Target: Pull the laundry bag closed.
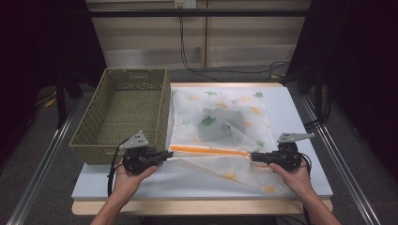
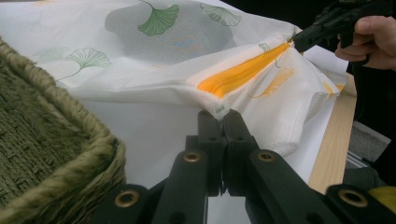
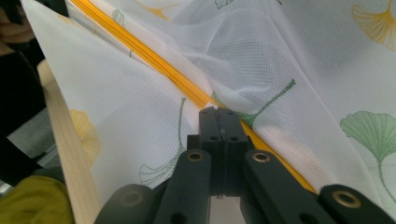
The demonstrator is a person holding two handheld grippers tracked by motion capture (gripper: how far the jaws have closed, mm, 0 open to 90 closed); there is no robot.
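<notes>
The basket (image 1: 123, 112) sits at the left of the worktop (image 1: 197, 180), and nothing is seen in it. Right of the basket, the mesh bag (image 1: 218, 117) is lifted by its orange edge (image 1: 209, 150). The left tongs (image 1: 165, 155) are closed on one end, the right tongs (image 1: 253, 157) on the other. It looks mid-fold; next, both ends would probably be carried away from the basket's near side, kept level.

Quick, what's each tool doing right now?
Left tool: shut on the mesh bag, at its near left corner.
Right tool: shut on the mesh bag, at its orange zipper edge.
</notes>
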